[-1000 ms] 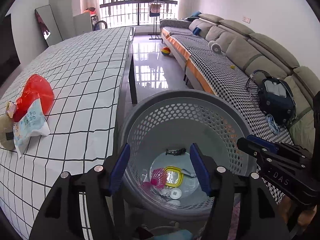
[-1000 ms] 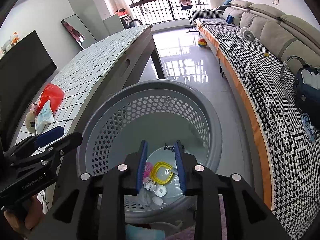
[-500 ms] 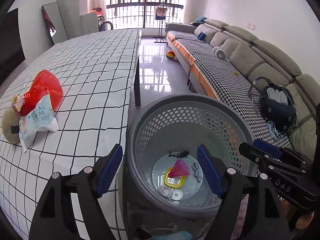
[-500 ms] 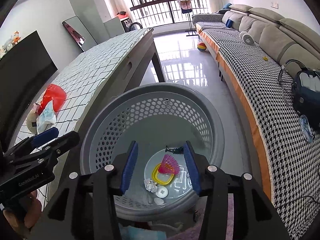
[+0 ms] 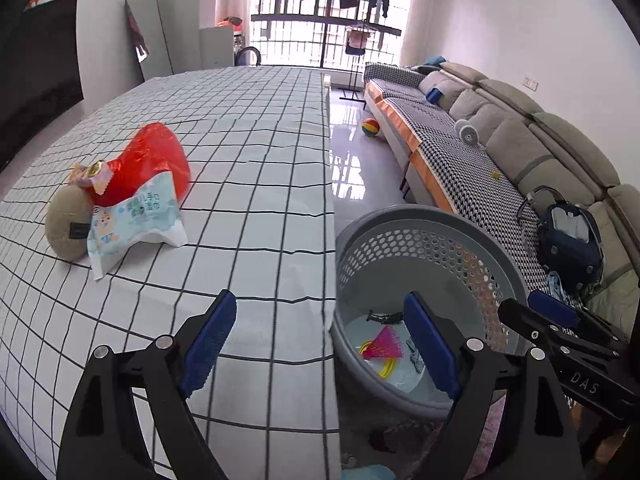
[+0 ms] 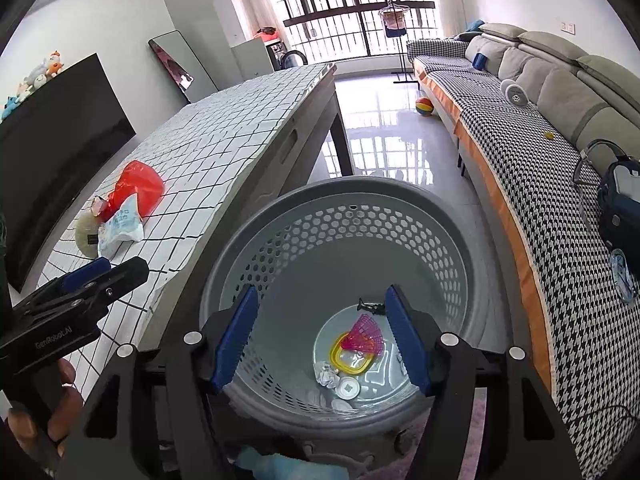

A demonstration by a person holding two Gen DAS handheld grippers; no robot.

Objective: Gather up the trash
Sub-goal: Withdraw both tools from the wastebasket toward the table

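Partly hidden pink trash (image 6: pixel 366 338) in basket (image 6: pixel 280 216), right gripper (image 6: pixel 320 340) empty, jaws just opening.

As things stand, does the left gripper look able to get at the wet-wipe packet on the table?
Probably yes: the left gripper stands open and empty above the tablecloth, with bare cloth between it and the wet-wipe packet.

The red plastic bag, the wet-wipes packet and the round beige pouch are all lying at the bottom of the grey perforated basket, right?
Not quite. The red plastic bag, wet-wipes packet and round beige pouch lie on the checked tablecloth, as the left wrist view shows; the grey perforated basket stands on the floor beside the table.
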